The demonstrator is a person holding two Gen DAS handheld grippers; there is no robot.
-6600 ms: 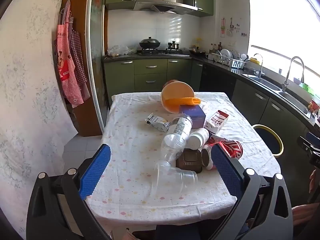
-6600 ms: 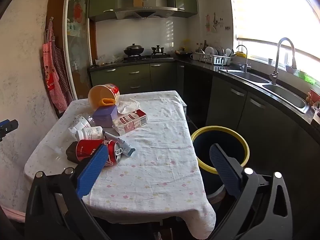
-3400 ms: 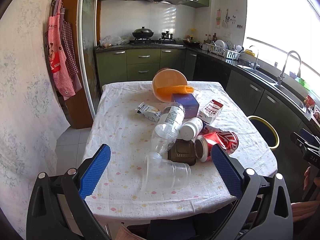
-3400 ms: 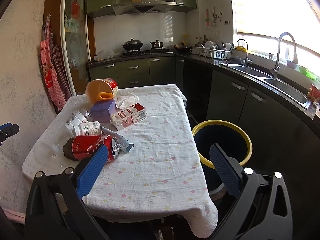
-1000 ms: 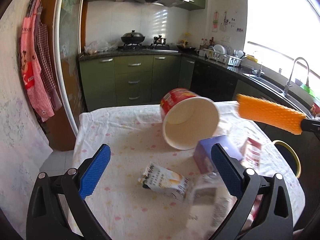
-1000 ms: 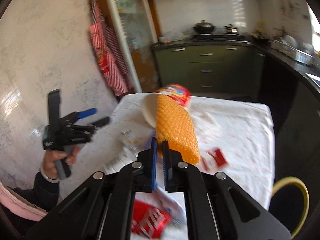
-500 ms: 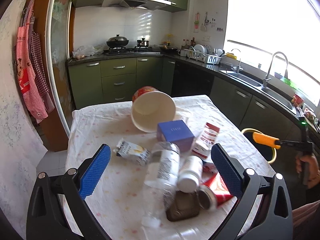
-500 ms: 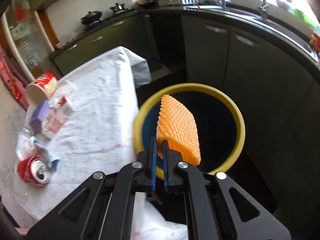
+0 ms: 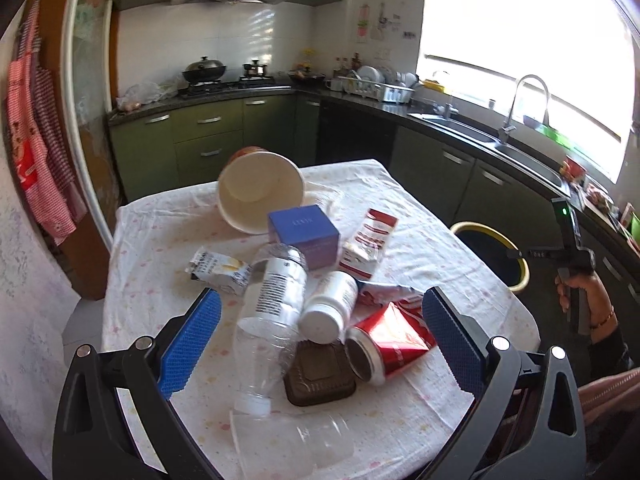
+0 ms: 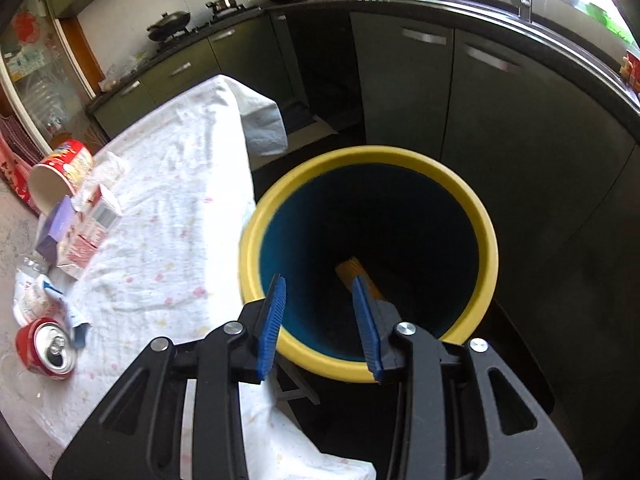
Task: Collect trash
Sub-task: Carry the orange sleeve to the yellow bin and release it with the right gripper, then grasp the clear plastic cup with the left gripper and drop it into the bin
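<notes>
My right gripper [image 10: 319,284] hangs over the yellow-rimmed bin [image 10: 486,236], its jaws opening with nothing between the pads. The orange foam net [image 10: 352,270] lies down inside the bin. My left gripper [image 9: 318,318] stands open above the trash pile on the table: a clear bottle [image 9: 276,292], a white pill bottle [image 9: 330,306], a crushed red can [image 9: 390,340], a brown lid [image 9: 320,374], a clear cup [image 9: 292,444], a purple box [image 9: 304,226], a red-white carton [image 9: 366,244], a paper bowl [image 9: 260,192] and a small wrapper [image 9: 218,268].
The table's white cloth [image 10: 188,216] hangs beside the bin [image 9: 498,242]. Dark green cabinets [image 10: 500,92] and a counter with a sink [image 9: 516,132] run along the right. A hand [image 9: 580,288] holds the right gripper's handle beyond the table. Aprons [image 9: 36,152] hang at left.
The right gripper swung from the table to over the bin, then opened, and the orange foam net dropped inside. The left gripper drew back, bringing the near trash into view.
</notes>
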